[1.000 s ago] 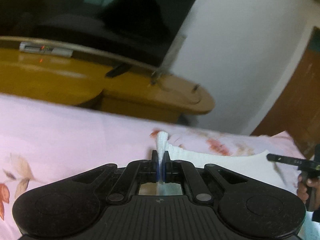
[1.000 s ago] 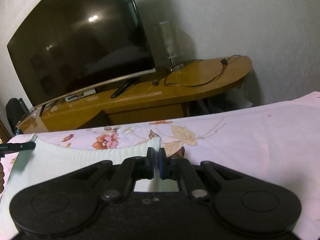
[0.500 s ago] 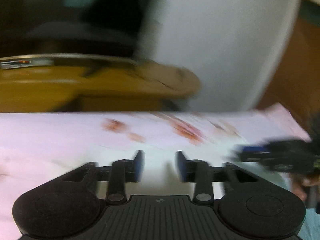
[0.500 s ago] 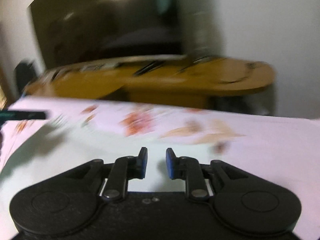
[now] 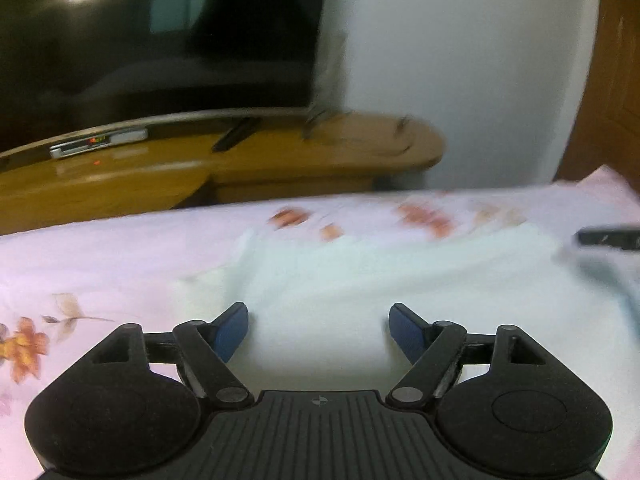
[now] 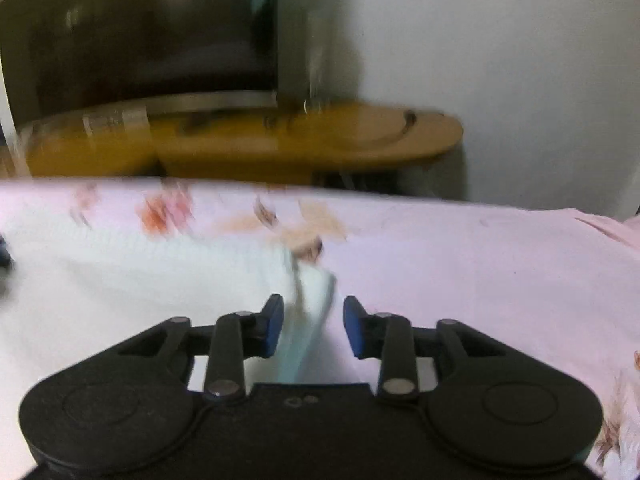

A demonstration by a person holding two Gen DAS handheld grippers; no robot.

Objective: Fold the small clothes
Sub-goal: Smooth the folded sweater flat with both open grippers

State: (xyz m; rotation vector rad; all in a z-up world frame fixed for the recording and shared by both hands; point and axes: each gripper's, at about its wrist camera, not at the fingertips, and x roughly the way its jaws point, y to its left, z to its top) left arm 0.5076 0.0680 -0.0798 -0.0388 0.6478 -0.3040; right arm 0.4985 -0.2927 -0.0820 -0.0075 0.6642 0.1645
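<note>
Risk we see: the pale garment (image 5: 360, 280) slumps on the bed (image 5: 100, 248). Both left gripper (image 5: 319, 330) and right gripper (image 6: 313, 326) have jaws spread, gripping nothing, so its loose edge could unfold

Left gripper (image 5: 319, 322): jaws standing wide apart, blue pads (image 5: 232, 330) showing, gripping nothing. Right gripper (image 6: 313, 322): jaws parted more narrowly, holding nothing; its tip is showing at the far right of the left view.

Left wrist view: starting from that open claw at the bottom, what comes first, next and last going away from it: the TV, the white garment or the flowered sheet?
From the left gripper:
1. White garment, right between and ahead of the fingers.
2. Flowered sheet, beneath and beyond it.
3. TV, farthest, on the wooden stand.
</note>
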